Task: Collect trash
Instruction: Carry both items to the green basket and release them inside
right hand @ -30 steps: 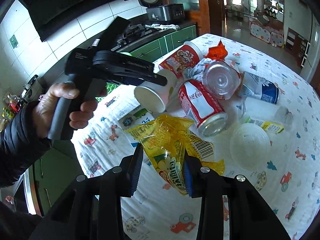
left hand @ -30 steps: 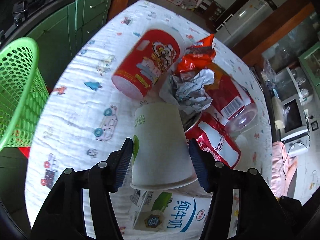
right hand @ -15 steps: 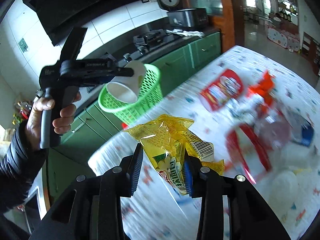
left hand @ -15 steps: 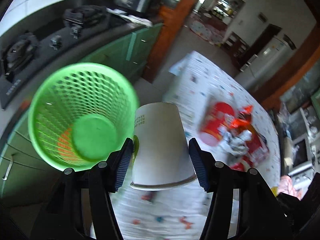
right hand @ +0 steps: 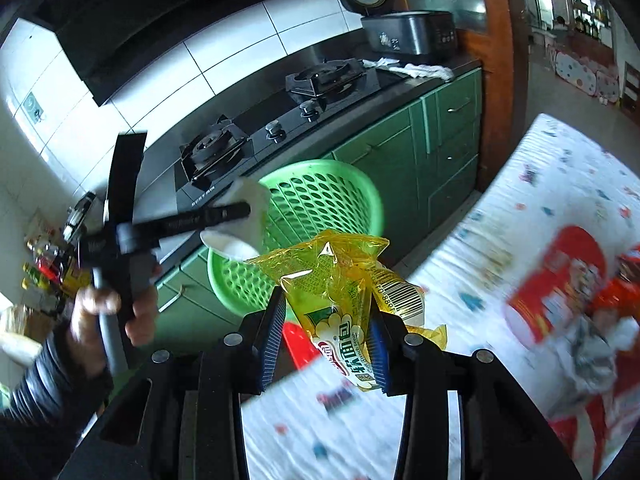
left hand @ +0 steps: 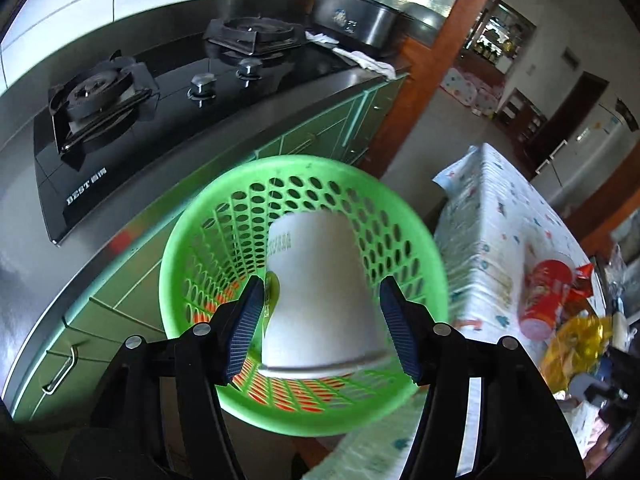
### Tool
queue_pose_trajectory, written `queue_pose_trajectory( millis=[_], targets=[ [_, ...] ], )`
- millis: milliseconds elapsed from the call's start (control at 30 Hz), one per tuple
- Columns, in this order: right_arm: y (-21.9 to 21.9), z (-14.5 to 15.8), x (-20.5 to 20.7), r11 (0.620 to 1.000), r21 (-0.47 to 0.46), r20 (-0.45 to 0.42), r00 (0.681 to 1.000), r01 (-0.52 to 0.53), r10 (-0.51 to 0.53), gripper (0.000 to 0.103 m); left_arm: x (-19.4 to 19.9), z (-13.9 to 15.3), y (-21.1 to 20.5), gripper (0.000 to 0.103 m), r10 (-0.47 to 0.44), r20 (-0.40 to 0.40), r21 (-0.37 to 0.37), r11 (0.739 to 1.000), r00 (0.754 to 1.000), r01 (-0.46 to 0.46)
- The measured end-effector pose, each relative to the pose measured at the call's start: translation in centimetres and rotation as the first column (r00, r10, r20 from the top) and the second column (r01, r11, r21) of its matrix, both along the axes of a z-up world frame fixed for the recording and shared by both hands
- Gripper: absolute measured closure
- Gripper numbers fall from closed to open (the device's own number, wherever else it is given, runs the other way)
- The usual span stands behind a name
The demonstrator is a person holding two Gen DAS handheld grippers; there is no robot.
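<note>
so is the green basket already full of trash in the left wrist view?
No, the green basket shows only bare mesh walls inside, and the paper cup is between the opening jaws of the left gripper above it.

Showing "DEST" in white letters on the black stove [left hand: 132, 128]. Showing Chinese words and a barcode on the yellow snack bag [right hand: 336, 296]. Tiny print on the white paper cup [left hand: 320, 292], too small for reading.

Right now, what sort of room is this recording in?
A home kitchen, most likely: a gas stove set in a steel counter, green cabinets below, and a rice cooker against the tiled wall.
</note>
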State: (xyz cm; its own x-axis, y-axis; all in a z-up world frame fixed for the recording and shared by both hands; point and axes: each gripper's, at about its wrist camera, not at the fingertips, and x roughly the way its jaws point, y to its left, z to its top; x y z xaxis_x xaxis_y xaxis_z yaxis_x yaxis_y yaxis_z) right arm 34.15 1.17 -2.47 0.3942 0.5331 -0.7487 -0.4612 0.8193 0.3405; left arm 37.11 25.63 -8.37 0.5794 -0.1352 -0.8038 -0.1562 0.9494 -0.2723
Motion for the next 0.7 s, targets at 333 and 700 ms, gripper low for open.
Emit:
queue_pose_trajectory(
  millis=[333,700],
  targets=[
    [6.0,-1.9,5.1,1.000,0.009,-0.040,0.999,0.001,0.000,0.062,-1.5,-1.3,2.8,0.026,0.026,0.011,0.004,1.000,1.000,-0.026],
    [10.7,-5.3,8.5,1.000,0.012,-0.103,0.995,0.011,-0.009,0.049,-5.4,-0.3,5.8,0.021,0.088,0.048,0.035,0.995,0.995,-0.090]
  ],
)
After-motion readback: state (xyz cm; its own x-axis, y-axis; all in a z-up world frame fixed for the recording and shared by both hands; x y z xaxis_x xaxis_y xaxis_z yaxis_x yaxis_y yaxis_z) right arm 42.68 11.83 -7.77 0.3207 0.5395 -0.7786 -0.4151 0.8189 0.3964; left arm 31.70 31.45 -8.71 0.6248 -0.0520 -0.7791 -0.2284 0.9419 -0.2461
